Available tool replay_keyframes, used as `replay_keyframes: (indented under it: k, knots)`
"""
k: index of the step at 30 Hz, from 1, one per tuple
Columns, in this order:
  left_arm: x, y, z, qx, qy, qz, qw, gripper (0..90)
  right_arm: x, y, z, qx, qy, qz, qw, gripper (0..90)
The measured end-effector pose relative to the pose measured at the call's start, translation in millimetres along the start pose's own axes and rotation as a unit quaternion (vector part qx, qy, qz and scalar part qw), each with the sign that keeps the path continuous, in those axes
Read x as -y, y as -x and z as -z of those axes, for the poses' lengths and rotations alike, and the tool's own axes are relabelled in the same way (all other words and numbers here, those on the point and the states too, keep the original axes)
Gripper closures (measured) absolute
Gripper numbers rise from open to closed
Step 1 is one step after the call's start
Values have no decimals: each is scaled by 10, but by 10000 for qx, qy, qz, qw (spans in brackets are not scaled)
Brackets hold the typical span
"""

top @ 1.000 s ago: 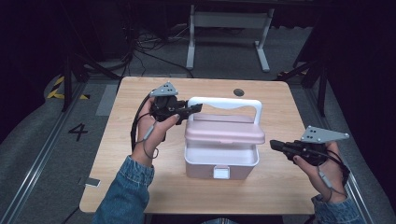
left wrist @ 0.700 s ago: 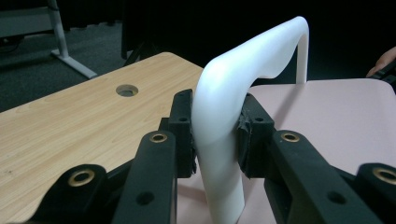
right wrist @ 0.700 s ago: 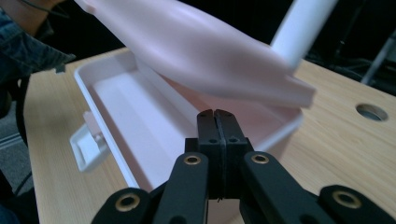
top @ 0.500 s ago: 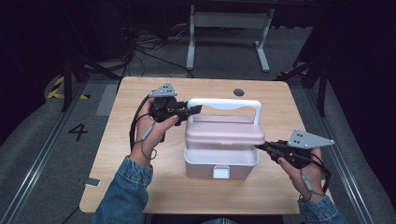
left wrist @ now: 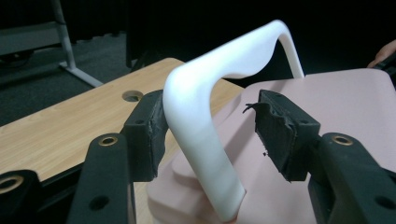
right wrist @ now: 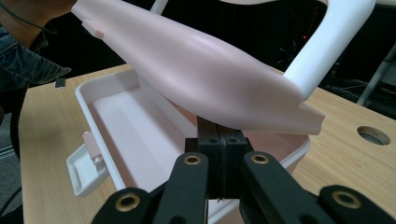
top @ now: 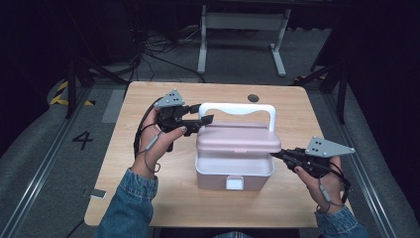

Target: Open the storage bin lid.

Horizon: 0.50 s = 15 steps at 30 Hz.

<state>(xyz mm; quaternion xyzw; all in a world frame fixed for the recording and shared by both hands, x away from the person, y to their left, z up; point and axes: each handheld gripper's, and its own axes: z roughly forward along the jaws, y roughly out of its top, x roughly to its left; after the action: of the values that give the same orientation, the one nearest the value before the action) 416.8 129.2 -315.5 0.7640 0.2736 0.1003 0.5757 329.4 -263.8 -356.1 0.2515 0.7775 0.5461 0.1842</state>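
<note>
Right claw point(top: 275, 154) has slid, closed, under the raised pink lid point(top: 237, 141); left claw point(left wrist: 210, 135) gapes around the white handle point(left wrist: 205, 121).

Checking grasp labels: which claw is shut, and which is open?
The right claw is shut, pads pressed together under the raised pink lid. The left claw is open, pads either side of the white handle, one touching it.

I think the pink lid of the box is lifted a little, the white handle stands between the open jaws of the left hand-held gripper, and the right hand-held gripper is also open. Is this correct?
Not quite: the right hand-held gripper is shut, its jaws pressed together under the pink lid, as the right gripper view shows. The lid is lifted, and the white handle does stand between the open jaws of the left hand-held gripper.
</note>
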Motion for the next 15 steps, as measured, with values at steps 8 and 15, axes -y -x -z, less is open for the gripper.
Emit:
replay_keyframes:
  k: [8, 15]
  knots:
    - [25, 5, 302, -316, 76, 5, 9995, 449, -50, 34, -6, 15, 84, 41, 10000, 900]
    - [83, 17, 498, -488, -72, 5, 9988, 434, -116, 89, -16, 4, 184, 33, 9998, 900]
